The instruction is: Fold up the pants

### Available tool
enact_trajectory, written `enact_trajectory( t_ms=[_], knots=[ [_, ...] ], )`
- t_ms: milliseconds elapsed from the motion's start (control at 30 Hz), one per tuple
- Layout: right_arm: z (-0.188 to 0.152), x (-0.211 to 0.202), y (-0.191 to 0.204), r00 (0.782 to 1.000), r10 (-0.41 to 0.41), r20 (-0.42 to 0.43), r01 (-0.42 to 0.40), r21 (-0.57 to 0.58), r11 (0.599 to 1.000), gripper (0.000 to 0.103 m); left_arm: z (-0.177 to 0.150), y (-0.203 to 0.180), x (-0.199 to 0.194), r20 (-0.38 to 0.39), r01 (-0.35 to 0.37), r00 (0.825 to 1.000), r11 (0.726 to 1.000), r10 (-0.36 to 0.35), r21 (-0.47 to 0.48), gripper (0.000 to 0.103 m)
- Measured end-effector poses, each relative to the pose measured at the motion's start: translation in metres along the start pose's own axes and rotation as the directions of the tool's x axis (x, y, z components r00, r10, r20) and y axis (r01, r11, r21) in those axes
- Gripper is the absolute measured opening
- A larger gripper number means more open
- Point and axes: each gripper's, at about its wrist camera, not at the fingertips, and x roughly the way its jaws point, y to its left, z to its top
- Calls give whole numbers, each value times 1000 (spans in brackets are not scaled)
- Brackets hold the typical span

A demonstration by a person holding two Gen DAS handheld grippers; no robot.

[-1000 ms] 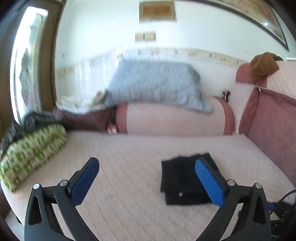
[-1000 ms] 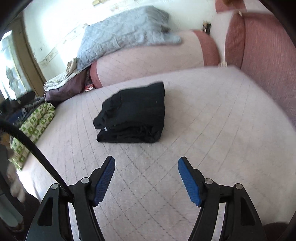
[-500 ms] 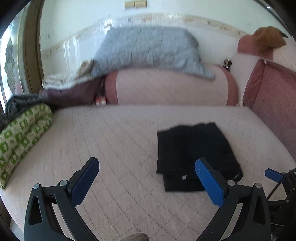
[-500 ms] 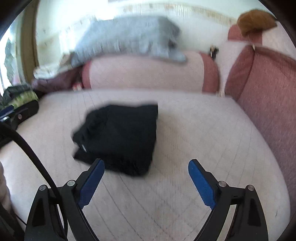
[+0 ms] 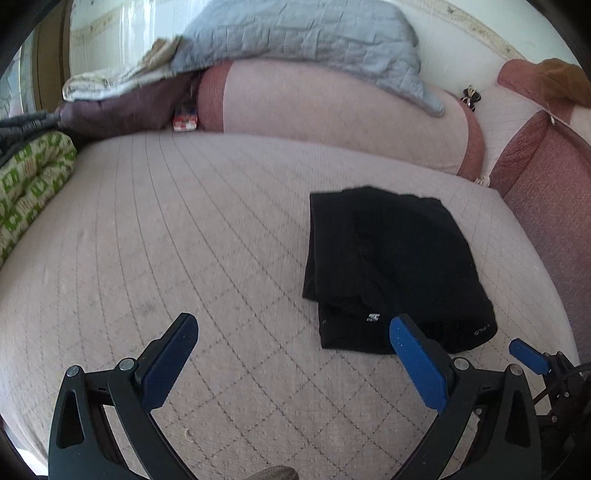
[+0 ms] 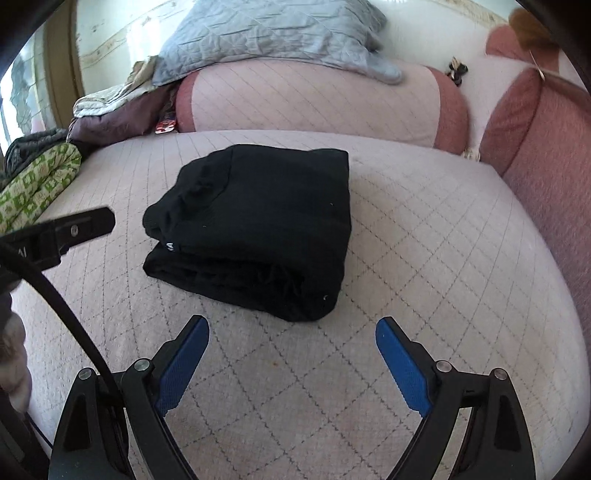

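From my left wrist camera I see the folded black fabric pants [image 5: 391,269] lying right of centre in the frame, on the pale pink quilted mattress [image 5: 184,229]. They sit as a compact stacked bundle with a small white logo on the near edge. My left gripper [image 5: 291,354] fills the bottom of the frame with its blue-padded fingers [image 5: 417,365] spread wide apart, holding nothing; its right finger overlaps the near edge of the pants in the picture, though I cannot tell whether it touches them. At the lower right edge a blue tip of my right gripper [image 5: 528,356] pokes in.

From the right wrist camera the pants [image 6: 258,225] sit at the middle of the frame, just beyond my right gripper [image 6: 291,354], whose fingers are likewise spread wide and empty, clear of the cloth. At the left edge a black finger of the left gripper [image 6: 74,229] shows, near the bundle but apart from it.

Along the top of both frames lies a pink cylindrical bolster [image 5: 332,110] with a grey-blue quilted blanket [image 5: 303,33] draped over it. A green-and-cream patterned cushion [image 5: 29,181] sits at the left edge, and a dark red upholstered cushion [image 5: 546,184] at the right.
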Motion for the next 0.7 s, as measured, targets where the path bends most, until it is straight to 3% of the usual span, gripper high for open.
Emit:
enact_trajectory(
  t_ms=[700],
  knots=[
    [-3,5,4,1000,2,-23,-2,-4,1000,95,-4,1,3,-11,-25,1000,999,25,22,103]
  ],
)
